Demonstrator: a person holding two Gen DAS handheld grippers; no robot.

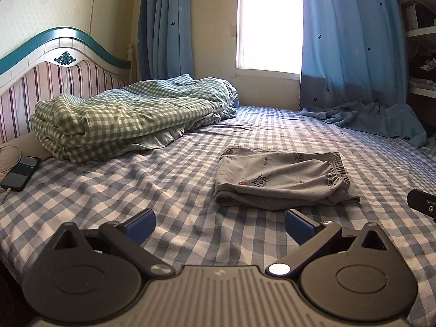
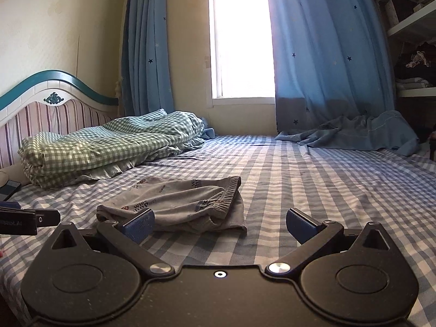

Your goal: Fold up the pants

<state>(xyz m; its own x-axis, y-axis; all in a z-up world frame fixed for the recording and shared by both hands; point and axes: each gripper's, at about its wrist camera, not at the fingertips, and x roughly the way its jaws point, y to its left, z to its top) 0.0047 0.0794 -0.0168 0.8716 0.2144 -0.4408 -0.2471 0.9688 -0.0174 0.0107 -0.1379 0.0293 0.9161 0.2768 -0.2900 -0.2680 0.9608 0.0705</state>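
Nearest: left gripper, jaws spread wide, blue pads bare, nothing between, poised above the sheet. Right gripper likewise wide open and empty. Just beyond, at 1 o'clock from the left gripper and 11 o'clock from the right: pants, grey, printed, folded into a flat stack on the checked sheet, waistband toward 3 o'clock, clear of both grippers. At 9 o'clock, near the bed edge: phone with a cable. Farther, at 10 o'clock: green checked quilt, folded against the headboard. Farthest, at 12 o'clock: bright window between blue curtains.
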